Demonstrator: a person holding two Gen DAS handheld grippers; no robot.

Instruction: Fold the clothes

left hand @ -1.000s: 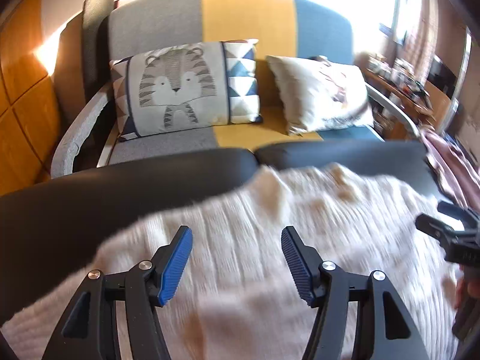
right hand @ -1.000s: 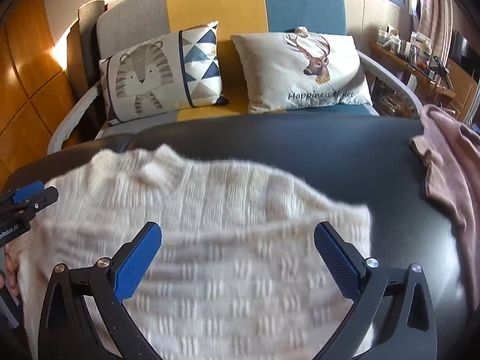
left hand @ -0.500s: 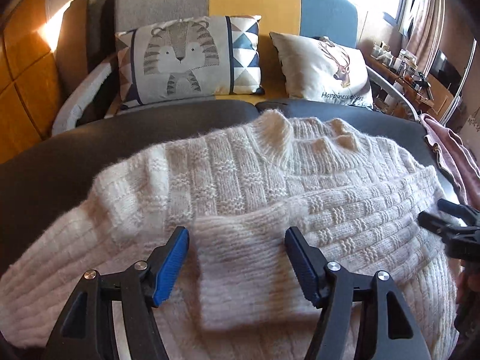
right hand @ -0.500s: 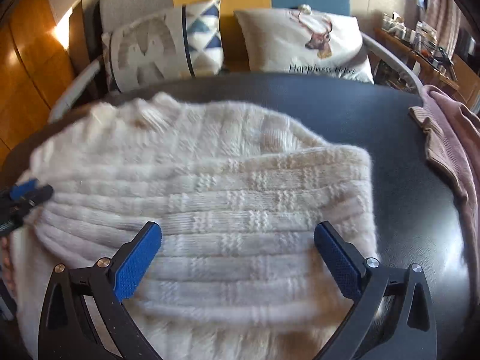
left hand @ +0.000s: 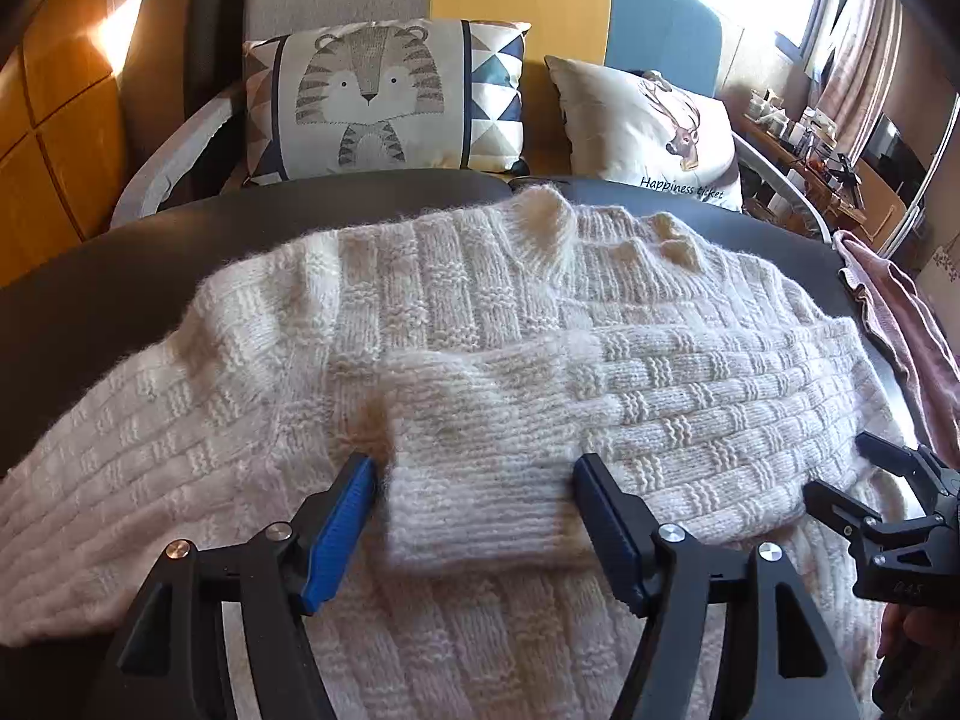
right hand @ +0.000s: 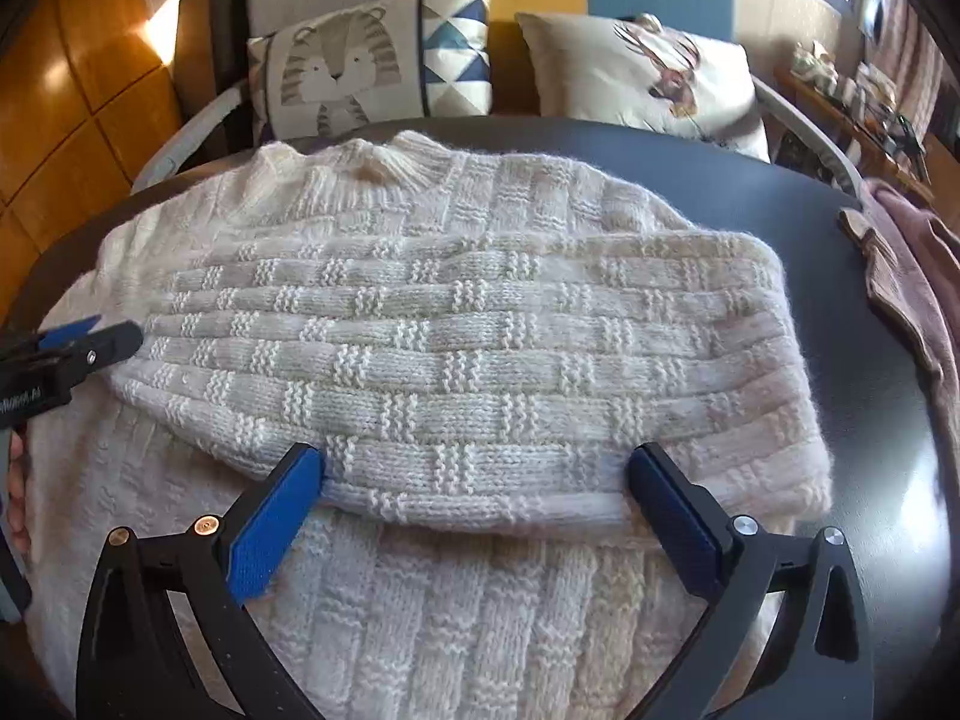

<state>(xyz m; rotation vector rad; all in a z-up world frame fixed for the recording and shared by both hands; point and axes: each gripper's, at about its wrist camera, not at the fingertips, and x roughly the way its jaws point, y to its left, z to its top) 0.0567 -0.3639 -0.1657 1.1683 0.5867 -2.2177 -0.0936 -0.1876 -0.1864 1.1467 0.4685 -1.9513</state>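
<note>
Left wrist view: our left tool (left hand: 474,501) stood wide, pads either side of the sleeve cuff (left hand: 480,516) but not pinching it, nothing held. The cream sweater (left hand: 456,312) lay flat on the dark counter (left hand: 120,276), collar at the far edge, one sleeve folded across the chest. In our judgement the next fold needed the other sleeve (left hand: 114,450) brought over squarely, edges kept parallel, no dragging. Knit was chunky and fuzzy, basket-weave blocks, ribbed cuff and collar; it should stretch and snag easily.

Right wrist view: our right tool (right hand: 474,480) was also wide and empty, straddling the folded sleeve's lower edge. A pink garment (right hand: 912,276) lay at the counter's right edge, well apart from the sweater. Two printed cushions (right hand: 372,66) sat on the sofa behind.
</note>
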